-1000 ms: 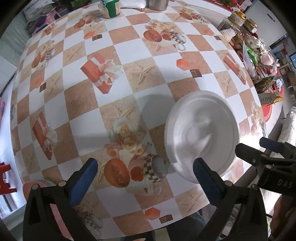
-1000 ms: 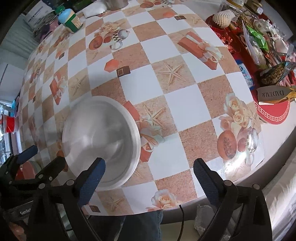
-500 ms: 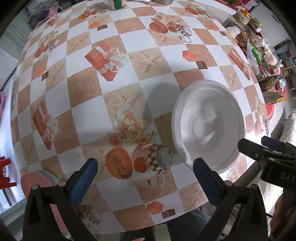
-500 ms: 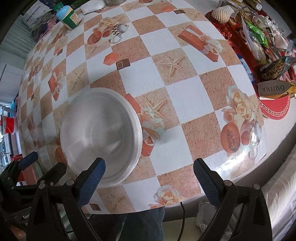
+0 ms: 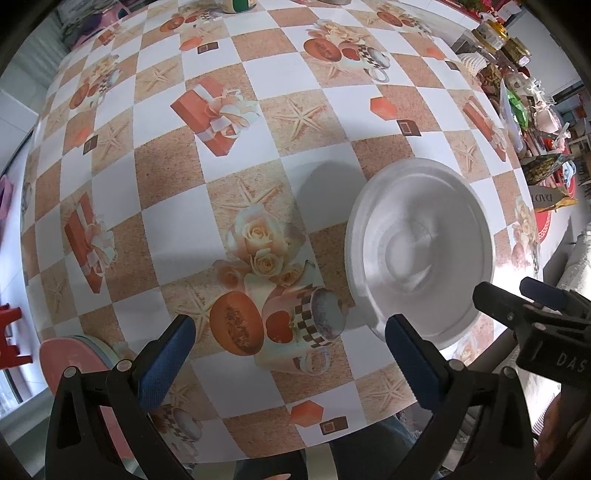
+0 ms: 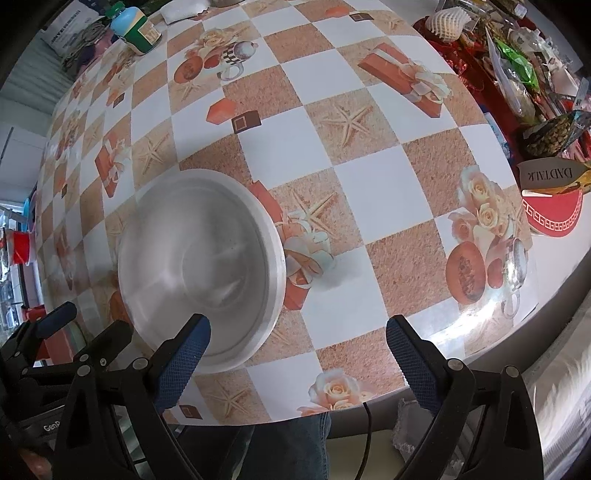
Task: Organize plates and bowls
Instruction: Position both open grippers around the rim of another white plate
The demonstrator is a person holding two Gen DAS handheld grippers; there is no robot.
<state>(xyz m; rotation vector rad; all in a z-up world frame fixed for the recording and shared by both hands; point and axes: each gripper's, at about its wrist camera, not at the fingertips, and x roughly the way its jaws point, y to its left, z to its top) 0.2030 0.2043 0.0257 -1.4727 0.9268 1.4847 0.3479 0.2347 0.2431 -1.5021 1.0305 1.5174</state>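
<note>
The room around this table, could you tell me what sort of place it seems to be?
Probably a home dining area. The table wears a printed checked cloth and holds a white bowl, a bottle stands at its far edge, and packaged snacks crowd a red side surface.

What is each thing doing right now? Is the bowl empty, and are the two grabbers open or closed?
Bowl: upright on the table, empty, held by neither gripper.
Left gripper: open, holding nothing.
Right gripper: open, holding nothing.
Pink plates: stacked at the table's near edge, partly hidden.
Bottle: upright at the far edge, cap on.
</note>
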